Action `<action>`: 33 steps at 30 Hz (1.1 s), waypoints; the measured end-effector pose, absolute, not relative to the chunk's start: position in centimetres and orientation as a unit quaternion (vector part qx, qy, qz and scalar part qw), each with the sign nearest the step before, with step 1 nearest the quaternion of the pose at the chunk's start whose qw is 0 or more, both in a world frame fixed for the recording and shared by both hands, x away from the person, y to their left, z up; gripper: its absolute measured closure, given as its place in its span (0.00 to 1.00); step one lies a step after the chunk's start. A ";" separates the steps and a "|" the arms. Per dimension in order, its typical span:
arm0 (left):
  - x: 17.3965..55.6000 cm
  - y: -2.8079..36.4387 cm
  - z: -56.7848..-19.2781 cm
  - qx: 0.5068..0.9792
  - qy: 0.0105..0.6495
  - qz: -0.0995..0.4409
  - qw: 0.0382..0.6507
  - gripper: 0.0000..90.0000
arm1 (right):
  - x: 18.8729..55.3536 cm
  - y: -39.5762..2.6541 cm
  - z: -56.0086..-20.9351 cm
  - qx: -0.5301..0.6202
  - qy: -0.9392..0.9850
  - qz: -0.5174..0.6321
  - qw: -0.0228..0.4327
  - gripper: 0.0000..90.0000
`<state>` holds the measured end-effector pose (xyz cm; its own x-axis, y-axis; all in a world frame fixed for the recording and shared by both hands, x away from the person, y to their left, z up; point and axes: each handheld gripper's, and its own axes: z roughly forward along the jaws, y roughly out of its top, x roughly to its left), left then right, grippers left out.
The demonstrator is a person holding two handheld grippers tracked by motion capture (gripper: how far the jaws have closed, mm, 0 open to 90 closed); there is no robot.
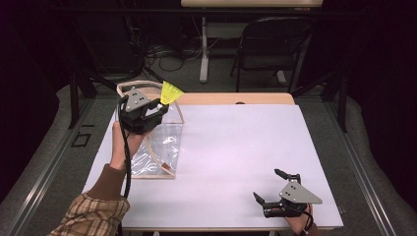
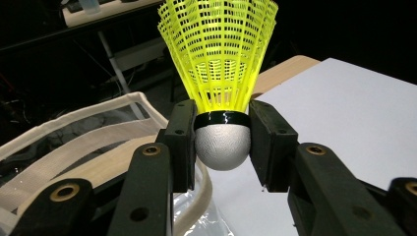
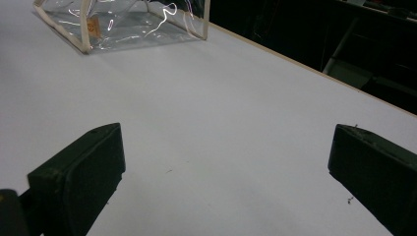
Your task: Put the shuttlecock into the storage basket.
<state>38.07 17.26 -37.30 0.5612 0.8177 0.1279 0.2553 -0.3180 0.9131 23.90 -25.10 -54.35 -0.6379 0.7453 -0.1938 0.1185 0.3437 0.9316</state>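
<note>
White table (image 1: 236, 147) spread beneath both sets of jaws, a strip of bare wood edging beyond the left jaws' tips. Clear plastic bag with cream fabric trim (image 1: 162, 147) standing open directly under and just behind the left jaws; same bag (image 3: 123, 22) far ahead of the right jaws, toward their left side. Left gripper (image 1: 160, 104) held up above the bag's rim, jaws narrowed and clamped on a shuttlecock (image 2: 221, 98): grey rounded cork (image 2: 222, 147) pinched between the two pads, black band level with the pad tops, yellow mesh skirt (image 1: 171, 92) flaring past the jaw tips. Right gripper (image 1: 268, 186) low at the near table edge, well apart from the bag, jaws spread wide with bare white tabletop between them.
</note>
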 end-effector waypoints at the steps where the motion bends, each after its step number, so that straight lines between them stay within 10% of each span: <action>1: 38.1 17.3 -37.3 0.753 0.356 0.304 0.463 0.72 | 23.9 -25.1 -54.3 0.285 0.757 0.496 0.315 0.00; 33: 39.5 20.1 -36.7 0.727 0.394 0.322 0.461 0.72 | 23.9 -25.1 -54.4 0.286 0.757 0.496 0.314 0.00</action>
